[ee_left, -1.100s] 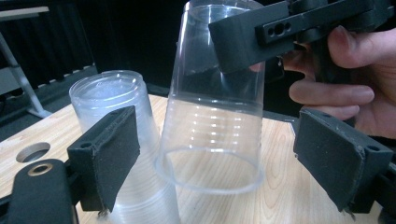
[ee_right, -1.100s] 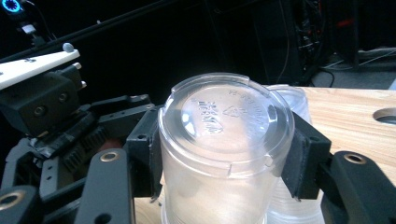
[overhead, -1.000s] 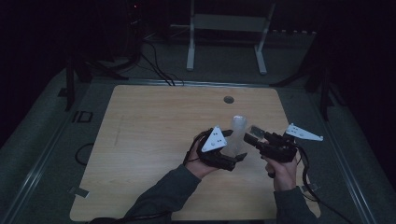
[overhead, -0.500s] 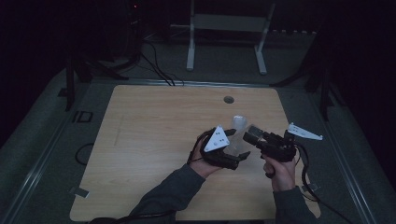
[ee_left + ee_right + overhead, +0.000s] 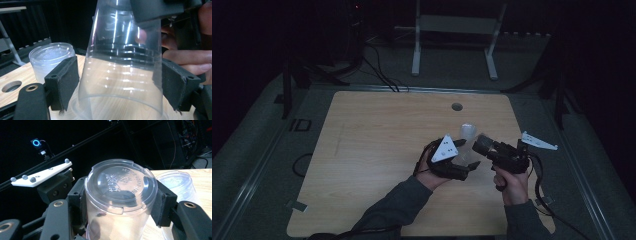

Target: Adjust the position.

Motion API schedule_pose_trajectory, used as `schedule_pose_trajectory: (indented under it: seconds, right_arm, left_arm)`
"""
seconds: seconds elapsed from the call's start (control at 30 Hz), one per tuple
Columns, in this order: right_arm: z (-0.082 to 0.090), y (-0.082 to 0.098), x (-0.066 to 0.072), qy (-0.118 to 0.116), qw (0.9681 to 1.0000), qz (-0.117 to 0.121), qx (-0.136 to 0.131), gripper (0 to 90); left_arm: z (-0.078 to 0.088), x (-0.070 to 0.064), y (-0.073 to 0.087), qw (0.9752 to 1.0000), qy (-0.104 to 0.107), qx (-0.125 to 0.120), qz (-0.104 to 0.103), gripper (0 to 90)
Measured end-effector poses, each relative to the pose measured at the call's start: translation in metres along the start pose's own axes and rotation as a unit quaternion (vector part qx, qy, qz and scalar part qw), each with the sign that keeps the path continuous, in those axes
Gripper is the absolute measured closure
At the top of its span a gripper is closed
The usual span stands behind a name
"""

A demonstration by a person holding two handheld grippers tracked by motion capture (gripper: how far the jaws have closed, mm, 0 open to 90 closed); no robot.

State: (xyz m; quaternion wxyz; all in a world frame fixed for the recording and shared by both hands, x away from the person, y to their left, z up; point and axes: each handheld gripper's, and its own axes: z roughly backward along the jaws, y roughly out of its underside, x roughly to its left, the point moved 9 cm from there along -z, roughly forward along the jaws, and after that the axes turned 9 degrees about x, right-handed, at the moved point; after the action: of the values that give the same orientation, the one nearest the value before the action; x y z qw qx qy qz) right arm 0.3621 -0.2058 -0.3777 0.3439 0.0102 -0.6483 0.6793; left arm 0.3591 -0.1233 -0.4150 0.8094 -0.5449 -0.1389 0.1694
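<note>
A clear plastic cup (image 5: 120,192) is held upside down in the air, its embossed base towards the right gripper view. My right gripper (image 5: 120,200) is shut on its upper part, one pad on each side. My left gripper (image 5: 120,85) has just been closing its jaws. Its pads (image 5: 63,82) now meet the wider lower wall of the cup (image 5: 120,75). In the high view the left gripper (image 5: 464,159) and the right gripper (image 5: 484,146) face each other above the table's right half. A hand's fingers lie behind the cup.
A second upside-down clear cup (image 5: 468,132) stands on the wooden table (image 5: 377,150) just beyond the grippers, also seen as the cup (image 5: 51,60) and the cup (image 5: 177,185). A round cable hole (image 5: 456,106) lies near the far edge. A metal stand (image 5: 457,30) rises behind the table.
</note>
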Motion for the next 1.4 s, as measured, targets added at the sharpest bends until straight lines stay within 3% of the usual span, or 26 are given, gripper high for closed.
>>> schedule_pose_trajectory:
  seconds: [0.37,0.57,0.93,1.27,1.4]
  right_arm:
    - [0.001,0.0,0.0,-0.001,1.0,0.002,0.004,36.6]
    - [0.003,0.003,-0.001,0.004,0.9996,0.014,0.023,30.6]
    - [0.006,0.01,0.003,0.003,0.998,0.041,0.047,32.5]
    - [0.008,0.02,0.002,0.021,0.9916,0.082,0.097,37.7]
    - [0.009,0.023,-0.003,0.048,0.9853,0.107,0.124,38.0]
  left_arm:
    - [0.001,-0.004,-0.001,0.9999,0.011,0.004,-0.007,29.2]
    - [0.002,-0.003,-0.002,0.9998,0.014,0.006,-0.01,30.5]
    - [0.012,0.006,-0.001,0.9998,0.016,0.011,-0.007,30.9]
    - [0.023,0.014,0.0,0.9998,0.01,0.017,-0.01,31.2]
    - [0.025,0.016,0.001,0.9997,0.012,0.019,-0.01,31.2]
